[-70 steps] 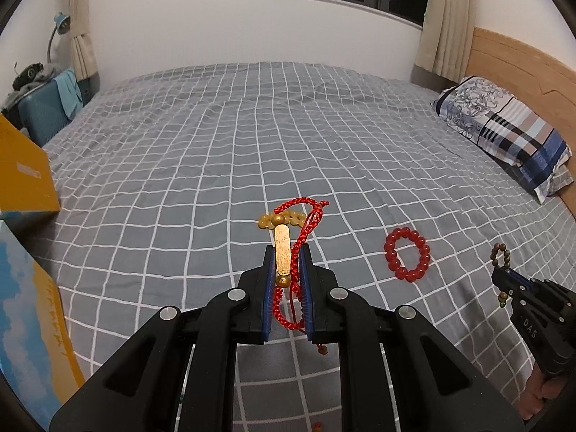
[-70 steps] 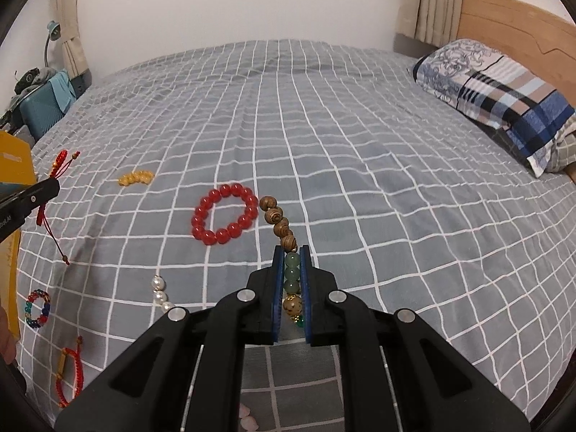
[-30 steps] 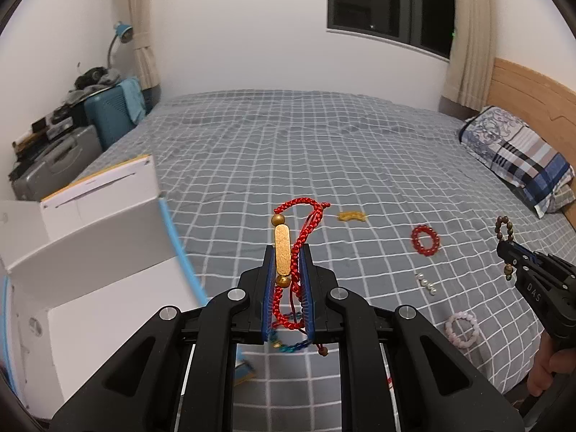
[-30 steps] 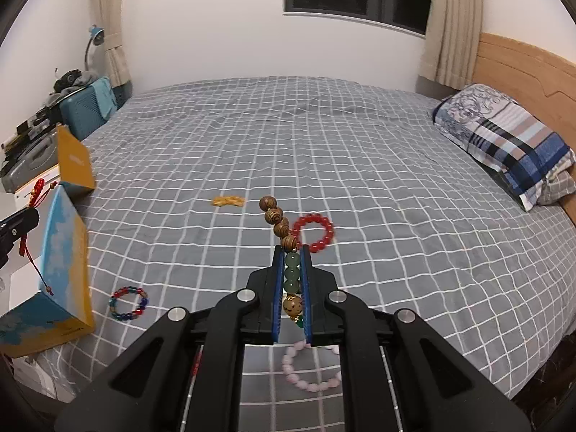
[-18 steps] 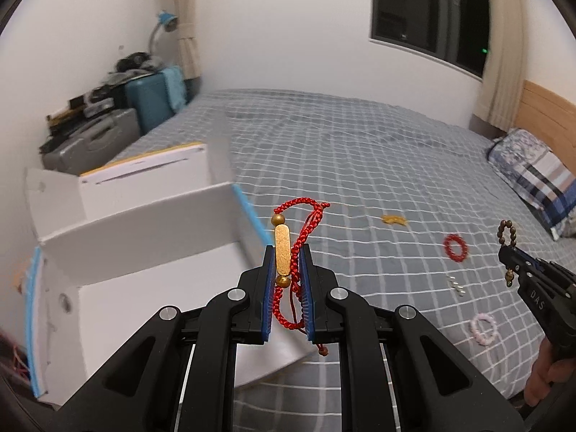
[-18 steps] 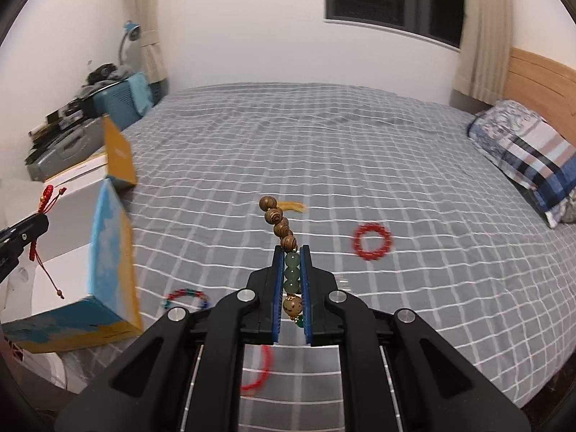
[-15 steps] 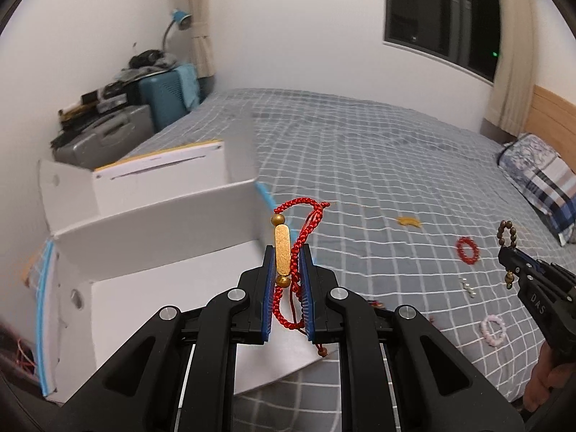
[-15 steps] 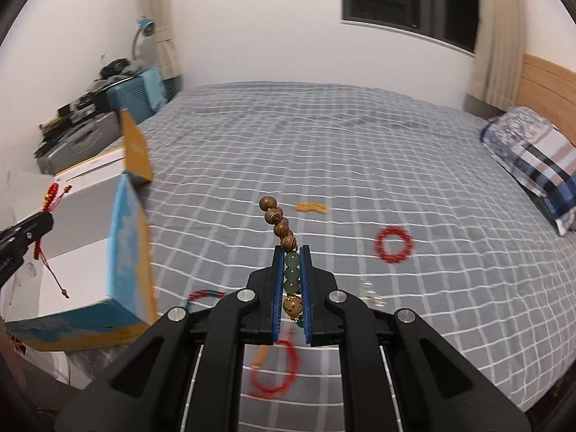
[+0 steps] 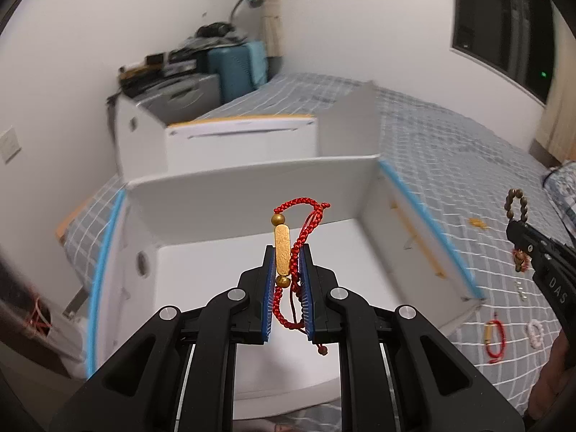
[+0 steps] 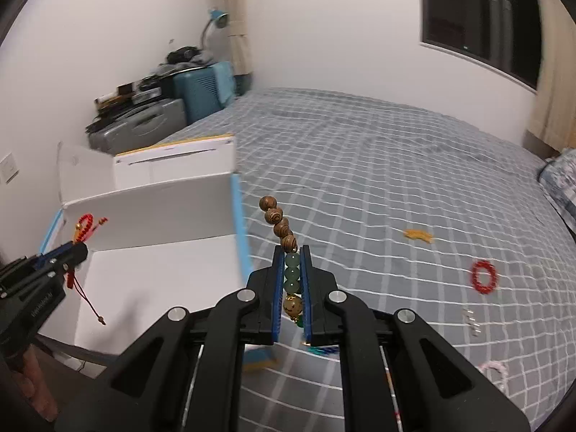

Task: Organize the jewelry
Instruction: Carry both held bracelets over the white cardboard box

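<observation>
A home bedroom: grey checked bed (image 10: pixel 378 165), plaid pillow (image 10: pixel 559 180), curtained window (image 10: pixel 478 10), suitcases (image 10: pixel 158 115) in the corner.

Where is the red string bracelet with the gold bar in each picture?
Left wrist view: red string bracelet at centre, pinched in the left claw.
Right wrist view: far left, sticking out of that claw.
Shared landmark: the white box behind it.

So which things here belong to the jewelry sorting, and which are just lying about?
Job: red cord bracelet with gold bar, wooden and green bead bracelet, open white cardboard box, red bead bracelet on the bed.
Lying about: teal suitcase, blue desk lamp.
</observation>
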Demonstrator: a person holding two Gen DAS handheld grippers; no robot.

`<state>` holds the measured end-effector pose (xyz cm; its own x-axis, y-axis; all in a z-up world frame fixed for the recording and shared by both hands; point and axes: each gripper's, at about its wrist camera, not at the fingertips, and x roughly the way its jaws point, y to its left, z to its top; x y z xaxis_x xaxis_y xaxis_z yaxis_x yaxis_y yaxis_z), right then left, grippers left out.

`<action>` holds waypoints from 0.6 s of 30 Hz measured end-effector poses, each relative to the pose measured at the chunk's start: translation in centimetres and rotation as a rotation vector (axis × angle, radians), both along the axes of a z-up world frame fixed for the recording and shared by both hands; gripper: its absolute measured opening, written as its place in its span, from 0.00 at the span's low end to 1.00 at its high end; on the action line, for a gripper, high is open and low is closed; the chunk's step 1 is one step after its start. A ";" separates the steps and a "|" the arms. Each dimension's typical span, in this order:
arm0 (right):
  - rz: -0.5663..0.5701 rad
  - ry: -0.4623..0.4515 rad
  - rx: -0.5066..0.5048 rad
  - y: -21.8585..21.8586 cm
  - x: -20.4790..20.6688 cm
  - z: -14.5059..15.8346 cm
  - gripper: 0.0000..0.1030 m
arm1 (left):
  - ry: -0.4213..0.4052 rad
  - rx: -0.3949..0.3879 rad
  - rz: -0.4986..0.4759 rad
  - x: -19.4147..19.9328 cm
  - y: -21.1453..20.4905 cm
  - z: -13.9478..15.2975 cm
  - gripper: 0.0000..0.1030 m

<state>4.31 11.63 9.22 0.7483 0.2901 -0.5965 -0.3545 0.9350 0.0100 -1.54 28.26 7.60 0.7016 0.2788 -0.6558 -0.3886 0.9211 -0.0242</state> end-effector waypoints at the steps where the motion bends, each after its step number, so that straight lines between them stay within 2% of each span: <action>1: 0.016 0.007 -0.002 1.0 0.1 -0.1 0.07 | 0.009 -0.004 0.016 -0.3 0.9 -0.4 0.12; 10: 0.134 0.124 -0.051 8.4 1.6 -3.3 0.07 | 0.105 -0.070 0.102 -1.6 5.7 -4.1 0.13; 18: 0.155 0.207 -0.109 11.0 2.9 -6.1 0.08 | 0.134 -0.099 0.135 -1.7 6.7 -5.1 0.13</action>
